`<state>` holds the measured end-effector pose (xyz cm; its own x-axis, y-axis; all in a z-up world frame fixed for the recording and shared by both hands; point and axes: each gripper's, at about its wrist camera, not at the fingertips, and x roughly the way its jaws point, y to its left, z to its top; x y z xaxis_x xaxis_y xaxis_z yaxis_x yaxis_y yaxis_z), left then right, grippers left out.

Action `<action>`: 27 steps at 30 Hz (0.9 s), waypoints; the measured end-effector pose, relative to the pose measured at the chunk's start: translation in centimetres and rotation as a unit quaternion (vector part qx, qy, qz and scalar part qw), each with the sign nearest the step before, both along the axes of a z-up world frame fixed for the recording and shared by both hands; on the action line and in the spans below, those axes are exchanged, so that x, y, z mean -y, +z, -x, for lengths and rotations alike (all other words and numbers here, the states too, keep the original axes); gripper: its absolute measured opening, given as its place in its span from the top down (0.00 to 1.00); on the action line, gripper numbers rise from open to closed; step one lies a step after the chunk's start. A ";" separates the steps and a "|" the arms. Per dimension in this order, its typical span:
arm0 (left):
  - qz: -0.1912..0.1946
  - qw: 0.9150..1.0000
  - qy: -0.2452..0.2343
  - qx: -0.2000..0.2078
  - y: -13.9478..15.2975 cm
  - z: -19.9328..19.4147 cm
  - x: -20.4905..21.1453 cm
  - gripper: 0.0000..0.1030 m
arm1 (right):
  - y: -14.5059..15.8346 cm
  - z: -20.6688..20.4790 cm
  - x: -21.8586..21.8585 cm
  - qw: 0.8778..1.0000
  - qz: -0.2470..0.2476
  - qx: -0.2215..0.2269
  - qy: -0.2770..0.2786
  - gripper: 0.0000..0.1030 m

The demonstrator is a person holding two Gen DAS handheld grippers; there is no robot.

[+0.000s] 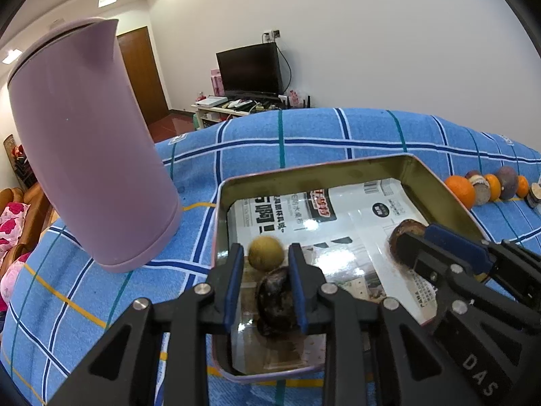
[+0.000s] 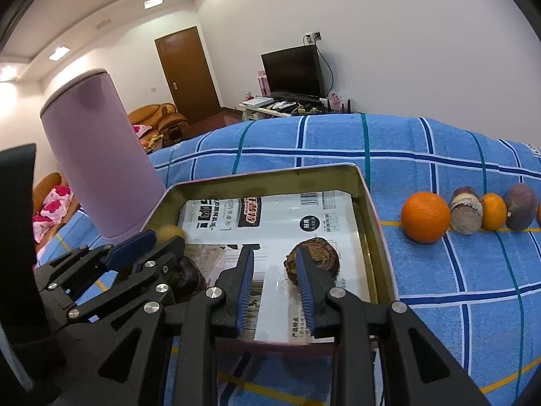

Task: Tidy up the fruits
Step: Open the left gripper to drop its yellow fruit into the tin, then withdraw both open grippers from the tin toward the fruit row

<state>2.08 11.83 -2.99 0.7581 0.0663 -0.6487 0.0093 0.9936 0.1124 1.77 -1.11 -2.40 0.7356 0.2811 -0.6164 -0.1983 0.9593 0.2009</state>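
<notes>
A metal tin (image 1: 314, 167) lined with printed paper sits on the blue checked cloth. My left gripper (image 1: 265, 251) hangs over its near left corner, jaws a little apart. A dark, blackened fruit (image 1: 275, 301) lies between the pads, with a gap on its left side. A small yellow-green fruit (image 1: 266, 260) rests just beyond the fingertips. My right gripper (image 2: 274, 253) is over the tin's right half, jaws slightly apart with only paper showing between them. A brown wrinkled fruit (image 2: 321, 253) lies just past its right fingertip, outside the jaws.
A tall purple kettle (image 1: 91, 145) stands on the cloth left of the tin. To the right of the tin runs a row of fruit: an orange (image 2: 426, 216), a cut brown fruit (image 2: 466, 215), a smaller orange (image 2: 493, 211) and a purple fruit (image 2: 520, 209).
</notes>
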 end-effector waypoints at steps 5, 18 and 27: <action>0.024 1.000 -0.006 0.014 0.6 0.5 -0.2 0.41 | 0.2 0.4 1.7 0.999 -0.041 0.000 -0.026 0.70; 0.020 0.997 0.001 0.074 2.2 2.1 0.0 0.00 | 2.3 3.1 5.3 0.983 -0.050 0.098 -0.147 0.32; 0.052 0.995 0.018 0.087 2.7 2.8 -0.6 0.00 | 4.5 6.0 5.0 0.952 0.050 0.201 -0.225 0.31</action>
